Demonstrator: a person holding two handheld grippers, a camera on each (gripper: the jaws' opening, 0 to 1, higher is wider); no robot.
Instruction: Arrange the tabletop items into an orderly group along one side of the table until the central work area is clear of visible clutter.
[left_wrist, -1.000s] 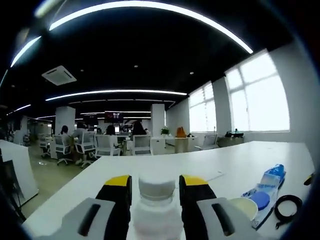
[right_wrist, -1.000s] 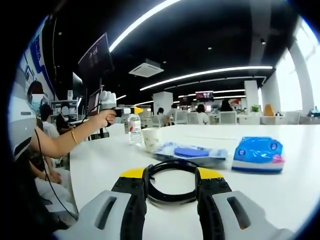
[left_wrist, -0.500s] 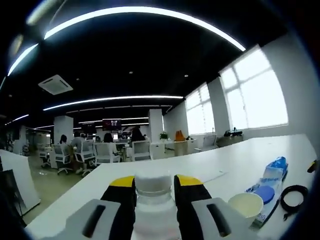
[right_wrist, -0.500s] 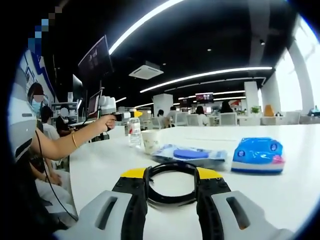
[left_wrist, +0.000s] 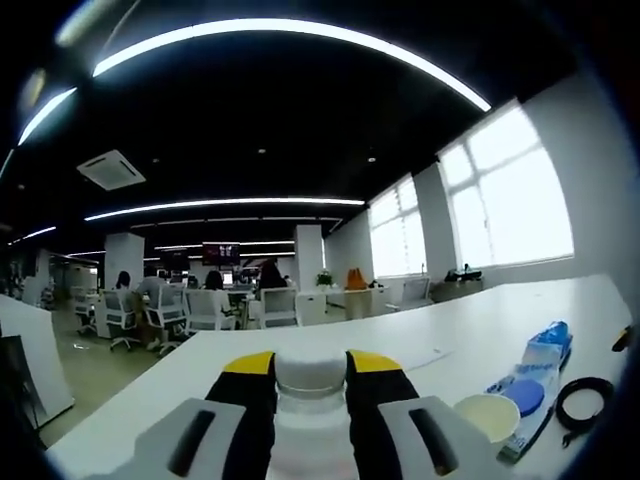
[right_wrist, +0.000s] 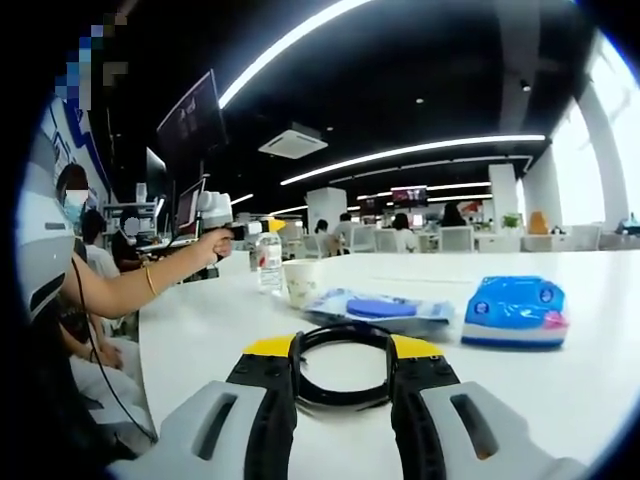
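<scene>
A clear water bottle (left_wrist: 311, 425) with a white cap stands between the jaws of my left gripper (left_wrist: 311, 362), which is shut on it just below the cap. In the right gripper view a hand holds that left gripper (right_wrist: 266, 231) over the same bottle (right_wrist: 268, 264) at the table's far left. My right gripper (right_wrist: 342, 346) is shut on a black coiled cable (right_wrist: 342, 330) lying on the white table (right_wrist: 200, 330). The same cable (left_wrist: 584, 400) lies at the lower right of the left gripper view.
A paper cup (right_wrist: 300, 282) stands next to the bottle, with a flat blue-and-clear packet (right_wrist: 378, 307) beside it and a blue pack (right_wrist: 515, 310) further right. The cup (left_wrist: 487, 416) and packet (left_wrist: 535, 366) lie right of my left jaws. Office chairs and seated people are behind.
The left jaws have closed in from a wider gap onto the bottle's neck. The right gripper and the cable have hardly moved.
</scene>
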